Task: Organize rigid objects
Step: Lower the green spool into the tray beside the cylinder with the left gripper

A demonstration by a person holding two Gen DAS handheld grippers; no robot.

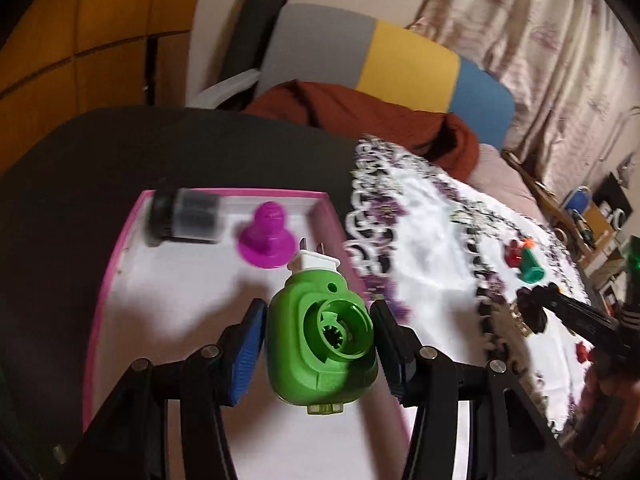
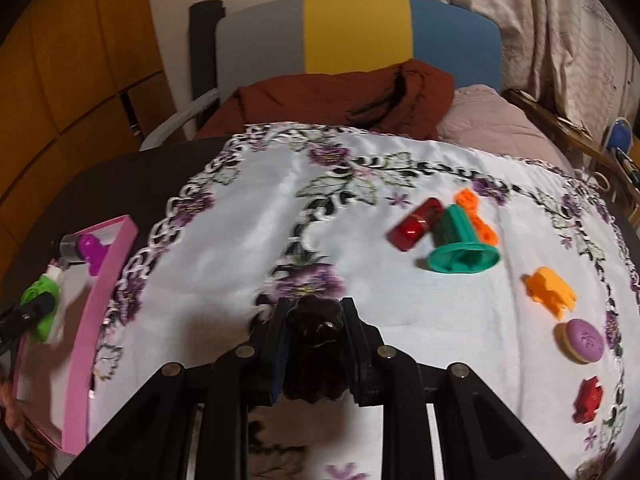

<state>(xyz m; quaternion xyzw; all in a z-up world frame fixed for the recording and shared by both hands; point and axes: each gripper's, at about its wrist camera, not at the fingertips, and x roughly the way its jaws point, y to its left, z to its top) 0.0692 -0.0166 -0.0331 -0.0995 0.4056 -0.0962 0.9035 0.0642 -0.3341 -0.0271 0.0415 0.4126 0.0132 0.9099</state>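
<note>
The left gripper (image 1: 320, 344) clamps a green plastic plug-in device with a white two-pin plug (image 1: 322, 344) above the shallow pink-rimmed white tray (image 1: 120, 264), where a purple plastic stamper (image 1: 268, 236) lies at its eleven o'clock beside a black-capped clear jar (image 1: 182, 220). The right gripper (image 2: 316, 336) is closed on a dark brown fluted mould (image 2: 316, 344) over the white floral embroidered cloth (image 2: 240, 240). A red block (image 2: 416, 230), teal flared stamper (image 2: 464, 244) and orange pieces (image 2: 550, 290) lie at its two o'clock.
</note>
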